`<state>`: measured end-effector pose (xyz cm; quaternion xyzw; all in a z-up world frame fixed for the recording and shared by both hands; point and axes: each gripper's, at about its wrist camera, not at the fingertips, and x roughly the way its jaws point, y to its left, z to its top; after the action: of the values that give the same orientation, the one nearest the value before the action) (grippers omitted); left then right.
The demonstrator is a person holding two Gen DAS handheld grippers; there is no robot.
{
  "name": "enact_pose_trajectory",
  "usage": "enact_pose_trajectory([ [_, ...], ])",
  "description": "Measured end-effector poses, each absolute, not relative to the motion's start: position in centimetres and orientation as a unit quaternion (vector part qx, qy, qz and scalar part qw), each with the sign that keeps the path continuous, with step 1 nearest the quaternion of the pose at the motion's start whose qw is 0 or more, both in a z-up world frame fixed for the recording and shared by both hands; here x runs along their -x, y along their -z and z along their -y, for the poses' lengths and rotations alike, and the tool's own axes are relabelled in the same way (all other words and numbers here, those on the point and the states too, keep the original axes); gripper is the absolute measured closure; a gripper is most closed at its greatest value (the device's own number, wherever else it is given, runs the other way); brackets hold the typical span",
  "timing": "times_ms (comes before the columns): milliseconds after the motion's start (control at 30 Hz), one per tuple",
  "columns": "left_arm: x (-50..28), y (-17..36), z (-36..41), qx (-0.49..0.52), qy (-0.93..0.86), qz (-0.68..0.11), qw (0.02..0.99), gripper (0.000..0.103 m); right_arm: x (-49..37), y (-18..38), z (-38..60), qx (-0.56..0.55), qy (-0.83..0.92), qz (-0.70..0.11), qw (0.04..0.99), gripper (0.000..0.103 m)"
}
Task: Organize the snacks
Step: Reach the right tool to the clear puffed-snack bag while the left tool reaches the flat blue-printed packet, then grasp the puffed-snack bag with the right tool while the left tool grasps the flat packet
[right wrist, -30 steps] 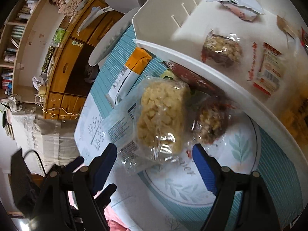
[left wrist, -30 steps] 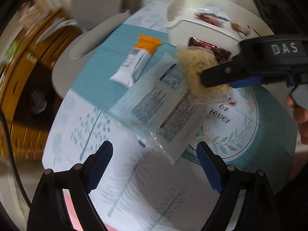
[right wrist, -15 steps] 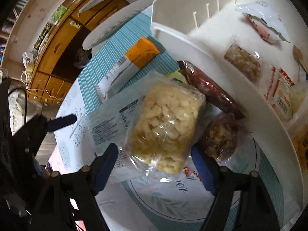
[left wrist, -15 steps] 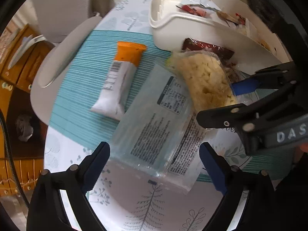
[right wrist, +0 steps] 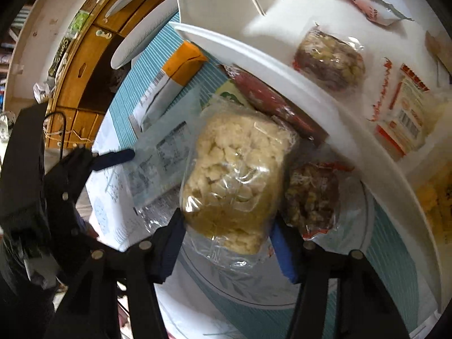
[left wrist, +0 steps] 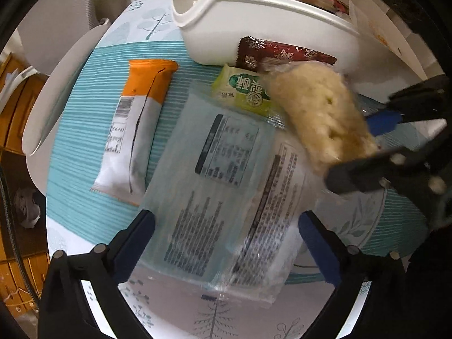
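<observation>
A clear bag of yellow puffed snack (right wrist: 234, 175) lies on the table in front of the white basket (right wrist: 282, 76). My right gripper (right wrist: 227, 231) is closing on it, and both pads touch the wrapper at the bag's near end. In the left wrist view the same bag (left wrist: 319, 118) sits at the right, with the right gripper (left wrist: 350, 149) around it. My left gripper (left wrist: 226, 223) points straight down, its jaws opening wide. A flat pale-blue packet (left wrist: 214, 197) lies between its fingertips, untouched.
An orange-and-white bar (left wrist: 135, 130), a green packet (left wrist: 243, 93) and a red wrapper (left wrist: 282, 53) lie by the basket wall (left wrist: 254, 28). A dark nut cluster (right wrist: 310, 195) rests right of the yellow bag. Several snacks lie in the basket. A white chair (left wrist: 56, 99) stands left.
The right gripper's jaws narrowed onto the yellow bag. The left gripper moved down over the pale-blue packet and opened wider.
</observation>
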<state>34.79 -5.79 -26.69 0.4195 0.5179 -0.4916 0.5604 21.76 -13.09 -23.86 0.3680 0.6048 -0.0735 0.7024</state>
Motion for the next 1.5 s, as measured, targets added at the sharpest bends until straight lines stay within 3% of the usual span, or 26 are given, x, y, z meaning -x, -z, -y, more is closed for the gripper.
enact_pose_trajectory([
  [367,-35.4,28.9,9.1,-0.432,0.492,-0.522,0.547,0.0,-19.0,22.9,13.3,-0.364,0.062,-0.613,0.698,0.045],
  [633,-34.3,28.9,6.7,-0.405,0.497,-0.496,0.586,0.0,-18.6,22.6,13.7,-0.372,0.061,-0.611,0.696,0.045],
  [1033,-30.8,29.3,4.3,-0.309,0.433,-0.515,0.672,0.009,-16.6,21.9,12.8,-0.37,0.055,-0.625,0.685,0.045],
  [1500,-25.6,29.2,-1.5,-0.149,0.299,-0.595,0.731,0.011,-11.9,18.9,13.3,-0.348,0.048,-0.617,0.704,0.045],
])
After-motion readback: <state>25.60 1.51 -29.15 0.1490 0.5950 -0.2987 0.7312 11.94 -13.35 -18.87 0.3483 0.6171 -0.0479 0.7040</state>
